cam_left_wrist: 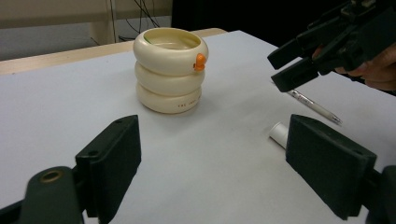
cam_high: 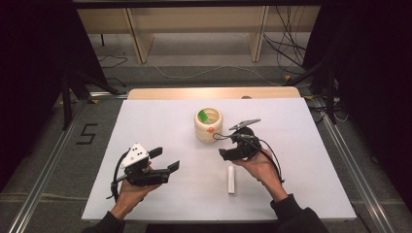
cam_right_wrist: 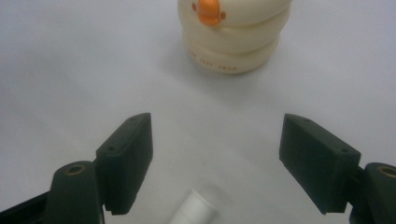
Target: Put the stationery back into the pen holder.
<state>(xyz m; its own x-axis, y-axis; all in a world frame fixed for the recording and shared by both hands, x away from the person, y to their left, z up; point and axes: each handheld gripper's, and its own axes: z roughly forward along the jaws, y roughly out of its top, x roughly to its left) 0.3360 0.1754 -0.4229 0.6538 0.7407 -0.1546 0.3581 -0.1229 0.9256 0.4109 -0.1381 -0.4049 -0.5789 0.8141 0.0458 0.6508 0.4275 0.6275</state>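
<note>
A cream holder made of stacked rings, with an orange beak and something green inside, stands upright at the table's middle back. A white tube-shaped marker lies on the table in front of it. My right gripper hovers just above the marker's far end with its jaws open. In the right gripper view the marker's tip lies low between the jaws of my right gripper, untouched, and the holder is beyond. My left gripper is open and empty at the left, facing the holder.
In the left gripper view, a thin pen lies on the white table under the right gripper, near the marker's end. A wooden strip borders the table's far edge, with cables on the floor beyond.
</note>
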